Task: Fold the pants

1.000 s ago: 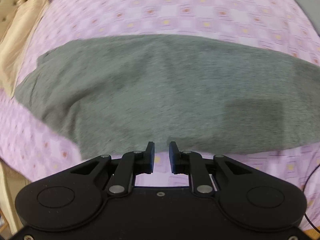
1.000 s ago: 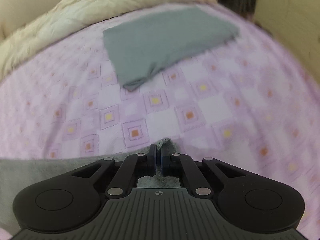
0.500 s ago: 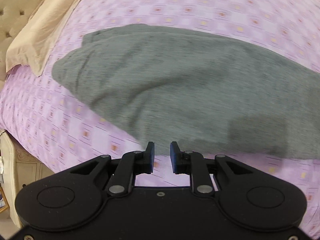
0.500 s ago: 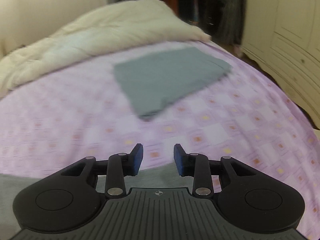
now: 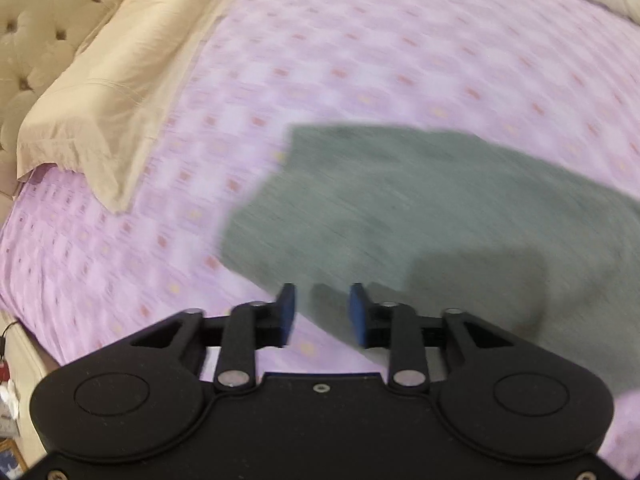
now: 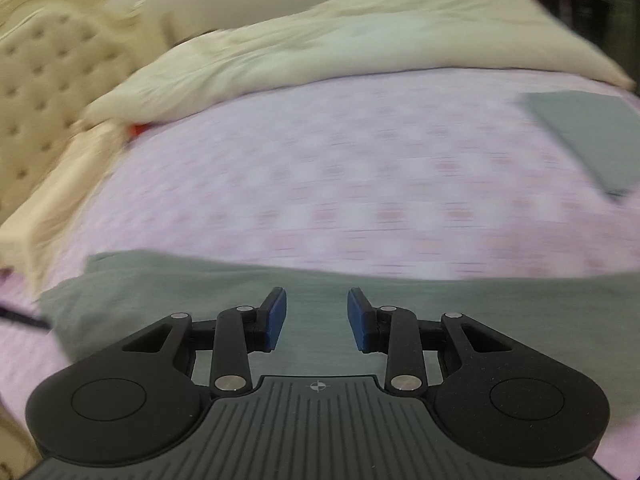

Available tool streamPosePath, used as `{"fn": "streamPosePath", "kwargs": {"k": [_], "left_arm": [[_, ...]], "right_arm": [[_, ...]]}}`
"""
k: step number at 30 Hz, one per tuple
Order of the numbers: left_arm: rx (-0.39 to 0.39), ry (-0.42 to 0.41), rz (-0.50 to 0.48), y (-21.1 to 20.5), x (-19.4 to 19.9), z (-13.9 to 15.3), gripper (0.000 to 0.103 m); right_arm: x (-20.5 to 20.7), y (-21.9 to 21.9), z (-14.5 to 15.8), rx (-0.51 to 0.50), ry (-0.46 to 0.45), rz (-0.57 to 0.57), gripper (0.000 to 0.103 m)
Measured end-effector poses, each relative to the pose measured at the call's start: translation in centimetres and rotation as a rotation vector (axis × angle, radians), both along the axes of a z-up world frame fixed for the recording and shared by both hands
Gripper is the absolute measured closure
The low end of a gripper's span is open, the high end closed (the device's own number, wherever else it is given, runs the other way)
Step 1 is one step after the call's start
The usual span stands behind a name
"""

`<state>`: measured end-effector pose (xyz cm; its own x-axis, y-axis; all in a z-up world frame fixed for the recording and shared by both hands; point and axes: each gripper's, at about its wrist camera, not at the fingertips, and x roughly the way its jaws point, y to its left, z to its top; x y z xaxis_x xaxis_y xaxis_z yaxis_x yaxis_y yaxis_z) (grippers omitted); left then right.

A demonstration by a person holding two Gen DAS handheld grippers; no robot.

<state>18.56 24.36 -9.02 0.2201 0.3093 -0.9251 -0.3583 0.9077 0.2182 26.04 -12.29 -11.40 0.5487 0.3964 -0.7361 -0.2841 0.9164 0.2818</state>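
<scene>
The grey pants (image 5: pixel 420 208) lie flat, folded lengthwise, on the purple patterned bedsheet (image 5: pixel 360 60). My left gripper (image 5: pixel 322 314) is open and empty, above the near edge of the pants close to their left end. In the right wrist view the pants (image 6: pixel 200 280) stretch across the lower part of the frame. My right gripper (image 6: pixel 316 316) is open and empty, hovering over the pants. Both views are blurred.
A beige pillow (image 5: pixel 108 92) and a tufted headboard (image 5: pixel 36 28) lie at the left. A cream duvet (image 6: pixel 340 40) is bunched at the far side. A second folded grey garment (image 6: pixel 592 140) lies at the far right of the bed.
My right gripper let go of the pants' edge, opened and swung left over the pants. My left gripper opened wider and moved toward the left end of the pants.
</scene>
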Motion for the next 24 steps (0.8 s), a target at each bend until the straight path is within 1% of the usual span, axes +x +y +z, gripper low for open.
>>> {"fn": "streamPosePath", "kwargs": {"k": [1, 4, 5, 7, 8, 10, 12, 15, 17, 20, 22, 24], "left_arm": [[-0.003, -0.003, -0.001, 1.6, 0.4, -0.1, 0.054], [-0.018, 0.007, -0.011, 5.8, 1.7, -0.7, 0.054], [-0.032, 0.011, -0.017, 7.0, 2.2, -0.9, 0.051], [-0.071, 0.03, -0.031, 9.0, 3.3, -1.7, 0.046], [-0.1, 0.038, -0.034, 9.7, 3.8, -2.1, 0.046], [-0.181, 0.06, -0.043, 11.0, 4.5, -3.3, 0.045], [-0.246, 0.103, -0.061, 11.2, 5.4, -4.8, 0.045], [-0.301, 0.157, -0.088, 11.2, 6.3, -7.1, 0.045], [-0.316, 0.183, -0.108, 10.9, 6.8, -8.1, 0.046], [-0.345, 0.184, -0.147, 10.8, 7.3, -8.8, 0.046], [-0.371, 0.175, -0.156, 11.2, 7.3, -8.8, 0.046], [-0.399, 0.165, -0.151, 11.6, 7.2, -8.9, 0.046]], "right_arm": [[0.4, 2.1, 0.0, 0.003, 0.0, 0.034, 0.07], [2.0, 7.4, 0.0, 0.006, 0.01, 0.117, 0.07], [2.7, 8.7, 0.0, 0.003, 0.012, 0.138, 0.07], [3.7, 10.9, -0.1, -0.004, 0.011, 0.181, 0.07], [4.1, 11.8, -0.2, -0.01, 0.011, 0.203, 0.07], [4.6, 13.6, -0.4, -0.023, 0.012, 0.252, 0.07], [5.4, 15.2, -0.7, -0.041, 0.018, 0.308, 0.07], [6.2, 16.6, -1.2, -0.081, 0.032, 0.402, 0.07], [7.2, 18.0, -1.9, -0.105, 0.043, 0.469, 0.069], [8.3, 19.5, -3.0, -0.129, 0.075, 0.554, 0.068], [9.3, 20.2, -3.9, -0.147, 0.102, 0.617, 0.063], [9.9, 20.8, -4.7, -0.152, 0.135, 0.655, 0.062]]}}
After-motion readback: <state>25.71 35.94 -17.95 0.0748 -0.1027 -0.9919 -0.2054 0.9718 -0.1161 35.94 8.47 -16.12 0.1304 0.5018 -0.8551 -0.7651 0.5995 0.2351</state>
